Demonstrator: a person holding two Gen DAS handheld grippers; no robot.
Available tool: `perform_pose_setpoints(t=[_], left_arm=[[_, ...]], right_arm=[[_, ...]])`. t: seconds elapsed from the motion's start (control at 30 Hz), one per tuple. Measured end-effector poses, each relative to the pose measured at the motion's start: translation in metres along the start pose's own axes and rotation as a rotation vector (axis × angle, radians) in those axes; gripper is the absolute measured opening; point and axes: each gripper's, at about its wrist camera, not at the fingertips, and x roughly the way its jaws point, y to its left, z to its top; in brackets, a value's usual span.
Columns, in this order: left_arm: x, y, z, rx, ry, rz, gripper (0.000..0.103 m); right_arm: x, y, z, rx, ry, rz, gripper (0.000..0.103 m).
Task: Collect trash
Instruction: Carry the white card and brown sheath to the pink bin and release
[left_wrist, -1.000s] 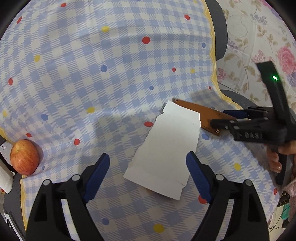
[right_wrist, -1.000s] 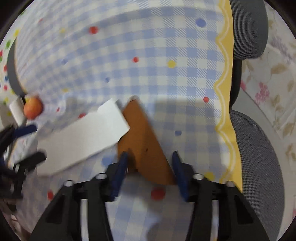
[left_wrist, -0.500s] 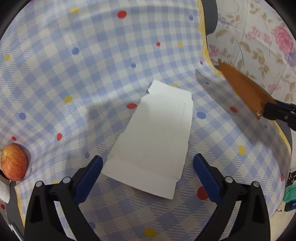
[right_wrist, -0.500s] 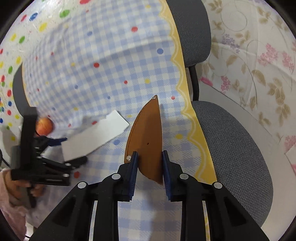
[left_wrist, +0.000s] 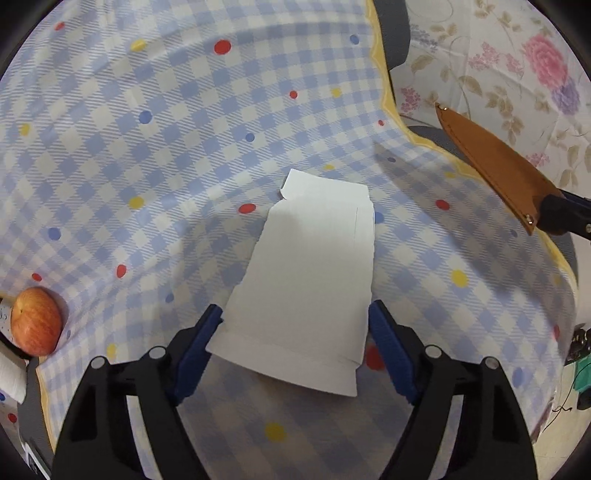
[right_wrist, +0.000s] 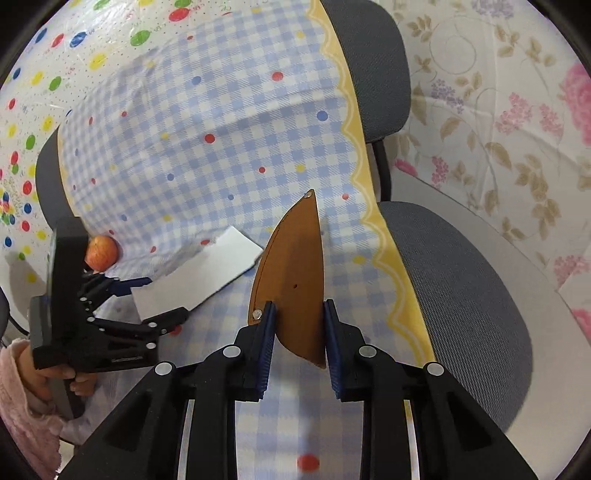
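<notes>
A flat white piece of card lies on the blue checked tablecloth. My left gripper is open, its blue pads either side of the card's near end; it also shows in the right wrist view. My right gripper is shut on a brown leather sheath, held above the table's right edge. The sheath also shows in the left wrist view. The card shows in the right wrist view too.
A red apple sits at the table's left edge, also in the right wrist view. Grey office chairs stand along the right side. A floral cloth covers the floor beyond.
My right gripper closed on the sheath and lifted it off the table to the right. My left gripper moved forward and narrowed around the card's near end.
</notes>
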Motion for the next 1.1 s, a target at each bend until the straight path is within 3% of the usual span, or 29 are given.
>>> perform_pose_setpoints(t=[0.33, 0.63, 0.93, 1.1], left_arm=[[-0.088, -0.033, -0.056, -0.115, -0.152, -0.053, 0.078], [-0.152, -0.098, -0.107, -0.06, -0.244, -0.113, 0.078], [-0.156, -0.179, -0.142, 0.05, -0.221, -0.28, 0.079], [-0.152, -0.218, -0.155, 0.116, -0.211, -0.319, 0.079]], right_arm=[[-0.062, 0.007, -0.056, 0.033, -0.01, -0.041, 0.027], [-0.136, -0.01, -0.122, 0.09, -0.018, -0.147, 0.027], [-0.201, -0.035, -0.201, 0.172, 0.036, -0.357, 0.027], [-0.214, -0.05, -0.235, 0.197, 0.069, -0.465, 0.027]])
